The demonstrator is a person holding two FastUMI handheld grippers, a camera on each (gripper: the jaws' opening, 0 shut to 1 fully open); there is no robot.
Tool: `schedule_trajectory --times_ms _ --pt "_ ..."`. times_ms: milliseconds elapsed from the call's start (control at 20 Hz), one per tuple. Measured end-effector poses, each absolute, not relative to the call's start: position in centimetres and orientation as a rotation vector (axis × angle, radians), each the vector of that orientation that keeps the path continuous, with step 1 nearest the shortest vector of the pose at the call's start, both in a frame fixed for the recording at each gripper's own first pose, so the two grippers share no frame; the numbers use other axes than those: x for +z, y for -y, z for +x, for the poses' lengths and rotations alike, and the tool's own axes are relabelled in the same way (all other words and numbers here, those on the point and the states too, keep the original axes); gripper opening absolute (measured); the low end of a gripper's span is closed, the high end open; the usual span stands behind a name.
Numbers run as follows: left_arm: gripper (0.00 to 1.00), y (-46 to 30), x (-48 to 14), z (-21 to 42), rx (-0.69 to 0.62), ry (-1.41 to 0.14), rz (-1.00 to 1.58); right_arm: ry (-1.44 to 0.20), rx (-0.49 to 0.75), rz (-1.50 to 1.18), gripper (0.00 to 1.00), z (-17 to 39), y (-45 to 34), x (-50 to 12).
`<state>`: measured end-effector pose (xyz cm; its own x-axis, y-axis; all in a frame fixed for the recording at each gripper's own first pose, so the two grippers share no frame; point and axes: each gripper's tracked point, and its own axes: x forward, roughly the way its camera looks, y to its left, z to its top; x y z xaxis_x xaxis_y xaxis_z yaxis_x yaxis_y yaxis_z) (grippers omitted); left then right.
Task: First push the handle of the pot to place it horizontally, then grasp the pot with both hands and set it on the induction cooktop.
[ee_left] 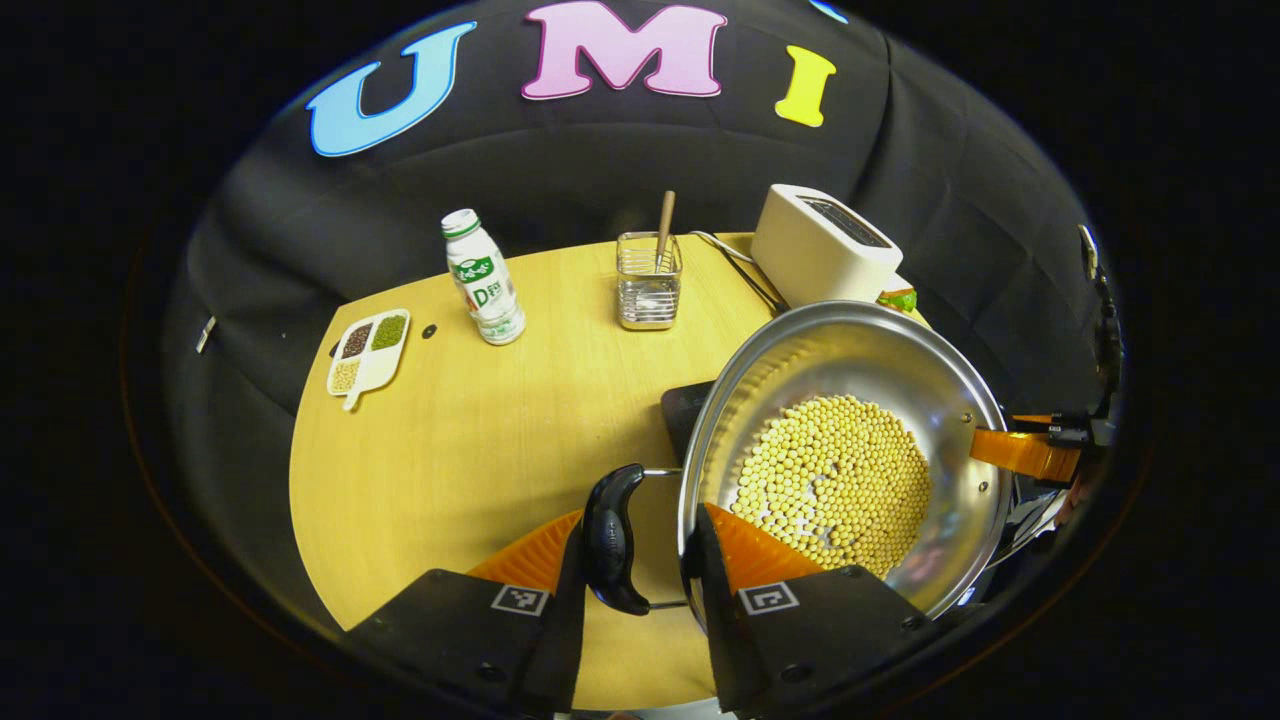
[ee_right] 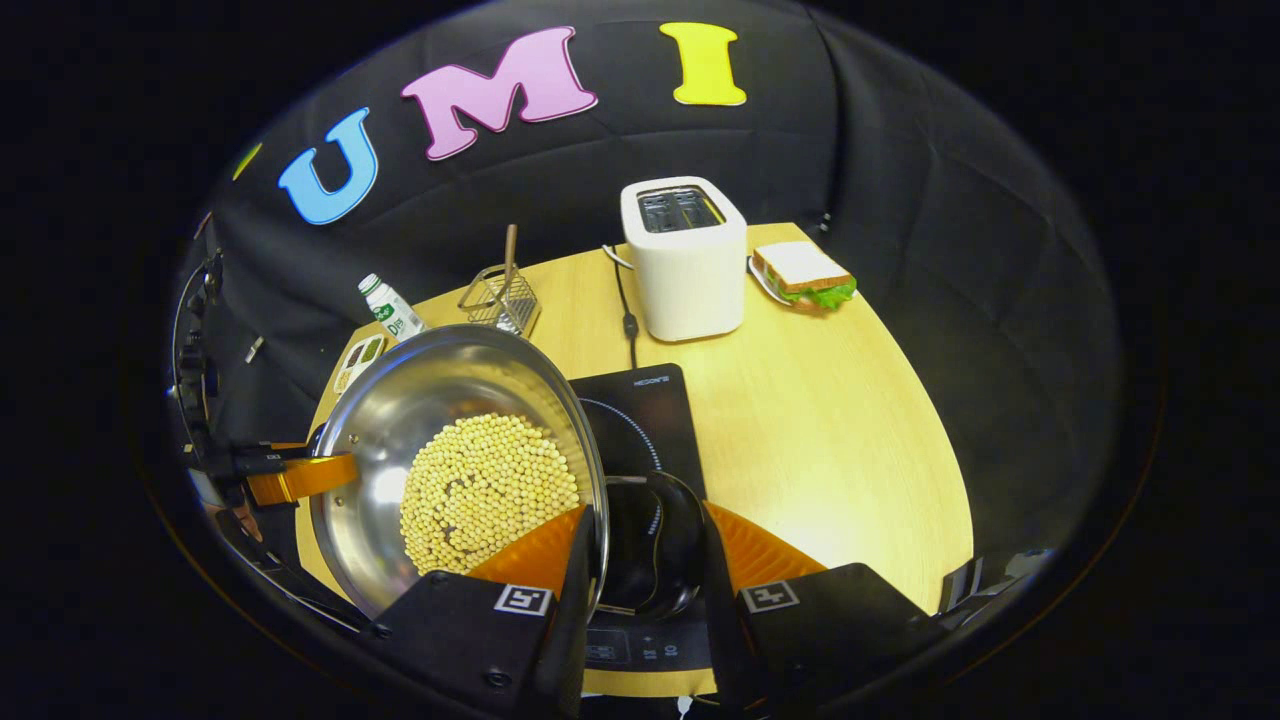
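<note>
Your left gripper (ee_left: 645, 545) has its two fingers closed on the black handle (ee_left: 612, 540) on one side of the pot (ee_left: 850, 450), one finger on each side of it, holding it tight. In the left gripper view, going from left to right on the yellow table (ee_left: 480, 450), you see a small white tray (ee_left: 368, 352) with three kinds of beans, then a little milk bottle (ee_left: 483, 290), then a wire basket (ee_left: 649, 282) with a wooden stick in it, then a white toaster (ee_left: 822, 245). The shiny pot is just in front of you on the right, full of little yellow beans (ee_left: 835, 482), and a dark corner of the cooktop (ee_left: 685, 410) peeks out from under it. On the far side of the pot, your other gripper is at the rim. In the right gripper view, the pot is on the left and it hangs over the left part of the black cooktop. I cannot tell if the pot touches the cooktop. Your right gripper (ee_right: 645, 560) has its fingers closed around the other black handle (ee_right: 660, 540), one finger on each side of it. Behind it stands the toaster, and to the right of that sits a sandwich (ee_right: 800, 275) on a plate.
</note>
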<state>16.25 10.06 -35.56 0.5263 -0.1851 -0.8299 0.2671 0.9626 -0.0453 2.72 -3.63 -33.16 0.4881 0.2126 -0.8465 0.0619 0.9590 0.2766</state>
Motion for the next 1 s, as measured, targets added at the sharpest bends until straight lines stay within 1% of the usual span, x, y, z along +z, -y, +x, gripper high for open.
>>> schedule_trajectory --times_ms 50,100,150,600,700,750,800,850,900,950,1000 --pt "0.54 -10.0 -35.6 16.4 -0.273 -0.981 0.095 -1.063 0.09 0.289 0.54 2.8 4.2 -33.4" --pt "0.57 -10.1 -35.6 16.4 -0.275 -0.981 0.1 -1.065 0.086 0.291 0.54 2.8 4.8 -33.7" --pt "0.54 -10.2 -35.5 16.4 -0.276 -0.98 0.105 -1.068 0.083 0.294 0.54 2.9 5.3 -34.0" --pt "0.54 -10.0 -35.7 15.9 -0.247 -0.988 0.093 -1.091 0.096 0.29 0.54 4.1 7.8 -35.7" --pt "0.52 -9.9 -35.9 15.9 -0.242 -0.994 0.087 -1.097 0.1 0.281 0.54 4.2 8.0 -36.1" --pt "0.54 -9.8 -36.0 15.9 -0.24 -0.998 0.084 -1.101 0.1 0.277 0.54 4.3 8.2 -36.3" --pt "0.53 -9.8 -36.2 15.7 -0.24 -0.999 0.083 -1.106 0.1 0.275 0.58 4.4 8.3 -36.7" --pt "0.52 -9.8 -36.3 15.6 -0.24 -1.001 0.083 -1.11 0.1 0.271 0.54 4.4 8.4 -37.0" --pt "0.57 -9.7 -36.4 15.8 -0.238 -1.001 0.082 -1.114 0.099 0.268 0.58 4.3 8.6 -37.2" --pt "0.52 -9.5 -36.4 15.4 -0.237 -1.001 0.083 -1.119 0.098 0.266 0.54 4.2 8.7 -37.5" --pt "0.54 -9.6 -36.4 15.3 -0.235 -1.003 0.081 -1.123 0.097 0.264 0.54 4.1 8.7 -37.7"
